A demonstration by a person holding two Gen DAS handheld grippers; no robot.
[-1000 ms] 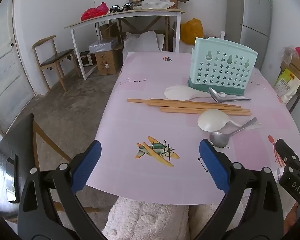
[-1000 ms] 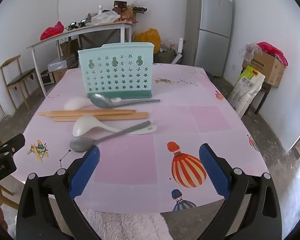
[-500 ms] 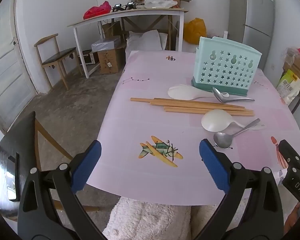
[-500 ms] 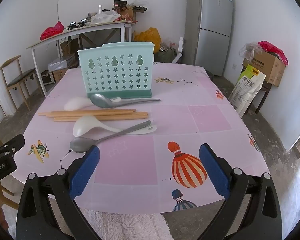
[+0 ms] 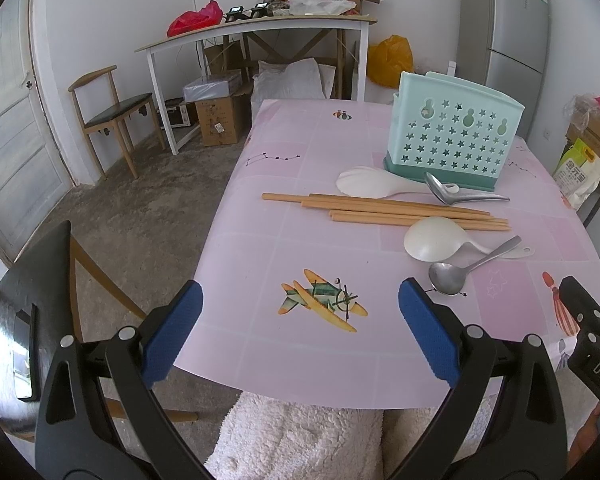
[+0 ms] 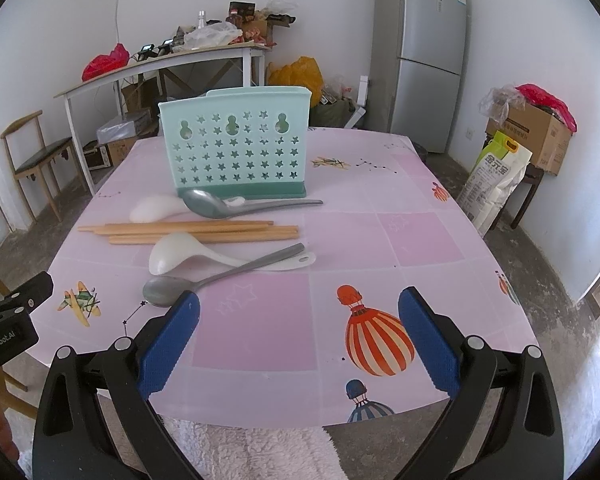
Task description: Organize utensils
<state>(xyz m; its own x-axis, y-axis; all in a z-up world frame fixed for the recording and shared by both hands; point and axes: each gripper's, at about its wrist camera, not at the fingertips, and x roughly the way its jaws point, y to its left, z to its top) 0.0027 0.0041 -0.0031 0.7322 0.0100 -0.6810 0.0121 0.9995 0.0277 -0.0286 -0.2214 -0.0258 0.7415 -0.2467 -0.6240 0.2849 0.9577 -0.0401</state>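
A mint-green utensil holder (image 6: pixel 236 144) with star holes stands upright on the pink table (image 6: pixel 380 240); it also shows in the left wrist view (image 5: pixel 454 140). In front of it lie a white spoon (image 6: pixel 154 208), a metal spoon (image 6: pixel 220 205), several wooden chopsticks (image 6: pixel 188 232), a white ladle (image 6: pixel 188 256) and a metal spoon (image 6: pixel 204 284) nearest me. My left gripper (image 5: pixel 300 328) is open and empty over the table's near left corner. My right gripper (image 6: pixel 298 336) is open and empty over the near edge, its left finger (image 6: pixel 172 336) close to the near metal spoon.
A black chair (image 5: pixel 28 320) stands left of the table. A white fluffy cloth (image 6: pixel 240 448) lies below the near edge. A fridge (image 6: pixel 420 52), a cluttered white side table (image 6: pixel 160 68), a wooden chair (image 6: pixel 32 156) and boxes (image 6: pixel 532 136) line the walls.
The left gripper has drifted slightly to the left and back, so the utensils sit further right in its view. The right gripper has barely moved. Both stay open.
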